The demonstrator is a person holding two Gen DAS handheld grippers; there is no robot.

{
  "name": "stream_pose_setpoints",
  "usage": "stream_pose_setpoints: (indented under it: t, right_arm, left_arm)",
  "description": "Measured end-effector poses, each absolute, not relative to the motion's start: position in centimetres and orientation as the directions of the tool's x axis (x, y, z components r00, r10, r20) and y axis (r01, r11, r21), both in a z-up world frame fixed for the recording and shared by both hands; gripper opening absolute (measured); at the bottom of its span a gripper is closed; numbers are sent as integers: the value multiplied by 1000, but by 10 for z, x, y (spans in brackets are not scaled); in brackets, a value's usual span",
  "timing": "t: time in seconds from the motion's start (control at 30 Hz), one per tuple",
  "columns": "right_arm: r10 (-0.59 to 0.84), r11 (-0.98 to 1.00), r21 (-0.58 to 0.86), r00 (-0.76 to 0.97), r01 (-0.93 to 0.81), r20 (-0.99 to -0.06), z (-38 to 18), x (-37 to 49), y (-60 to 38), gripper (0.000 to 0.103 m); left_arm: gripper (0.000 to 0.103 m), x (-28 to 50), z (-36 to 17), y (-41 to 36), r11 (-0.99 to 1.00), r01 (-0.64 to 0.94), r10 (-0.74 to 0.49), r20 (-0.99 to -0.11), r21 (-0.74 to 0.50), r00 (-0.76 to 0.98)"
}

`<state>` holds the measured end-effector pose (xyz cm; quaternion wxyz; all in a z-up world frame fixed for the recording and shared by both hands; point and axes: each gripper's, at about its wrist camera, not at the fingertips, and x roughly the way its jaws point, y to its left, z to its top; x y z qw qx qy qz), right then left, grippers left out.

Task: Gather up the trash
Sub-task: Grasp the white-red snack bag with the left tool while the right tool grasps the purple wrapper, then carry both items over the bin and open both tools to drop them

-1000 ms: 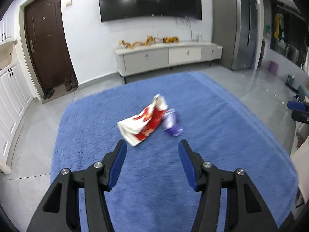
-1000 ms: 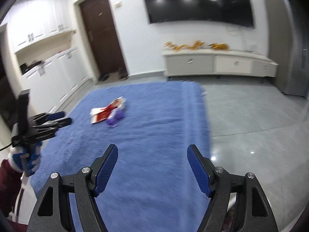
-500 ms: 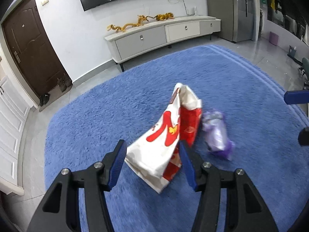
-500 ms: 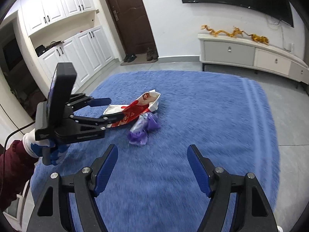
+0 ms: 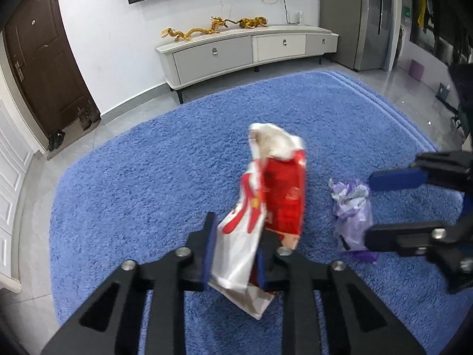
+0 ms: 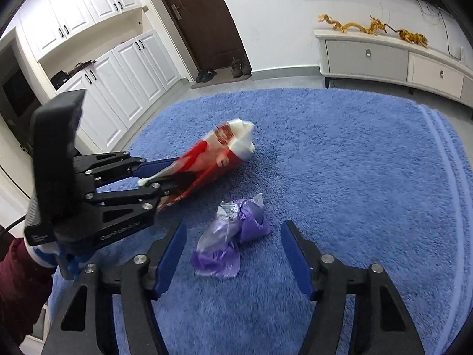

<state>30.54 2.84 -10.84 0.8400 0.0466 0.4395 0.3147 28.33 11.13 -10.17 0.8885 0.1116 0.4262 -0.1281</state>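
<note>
A red and white snack bag (image 5: pixel 283 201) lies on the blue rug (image 5: pixel 147 177), its near end pinched in my left gripper (image 5: pixel 236 236), whose jaws are closing on it. Seen from the right wrist, that bag (image 6: pixel 212 156) slants up off the rug (image 6: pixel 354 162) from the left gripper (image 6: pixel 174 174). A crumpled purple wrapper (image 6: pixel 251 222) rests on the rug between the fingers of my right gripper (image 6: pixel 233 233). Its jaws are closing, but the pads stand clear of the wrapper. The left wrist view shows the wrapper (image 5: pixel 351 216) with the right gripper (image 5: pixel 369 210) around it.
A low white TV cabinet (image 5: pixel 245 53) with golden figures stands against the far wall, a dark door (image 5: pixel 38 68) with shoes at the left. White cupboards (image 6: pixel 118 68) line the left side. A dark red sleeve (image 6: pixel 17 272) holds the left gripper. Grey tiles surround the rug.
Both grippers have come down and forward to the trash. The left jaws have narrowed onto the bag's near end. The right jaws now straddle the purple wrapper and are narrower.
</note>
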Motion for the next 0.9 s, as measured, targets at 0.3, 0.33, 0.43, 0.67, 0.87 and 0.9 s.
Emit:
stream_pose_setpoints:
  t: [0.3,0.33,0.43,0.67,0.87,0.9]
  right_arm:
    - [577,790,358,407,-498,-708,-114,302,30,41]
    - [580,788,361,408,-499,-705,-113,298,29,40]
    - [590,787,371,424,-493,-687,-107,282,18,37]
    - [583,802,375,467,-465,-665,-90,245,-15,35]
    - [565,818,358,516,-450,-643,-69,202,-47,35]
    - [559,823,349,531,-448,-637,-64,191,-54,35]
  left_arm:
    - [7,258,-83,112,957,286,-146,-757,56,637]
    - [7,251,-80,112,959,278,-145,-752,52,643]
    - [7,230,-70,111,967,250,-138,-737,44,662]
    - [7,179,-52,104,974,226,-149,-711,13,687]
    - [7,143,-40,105,973,216,-210,-694,-80,689]
    - [7,136,-37,103,973,216,-211,-688,-81,694]
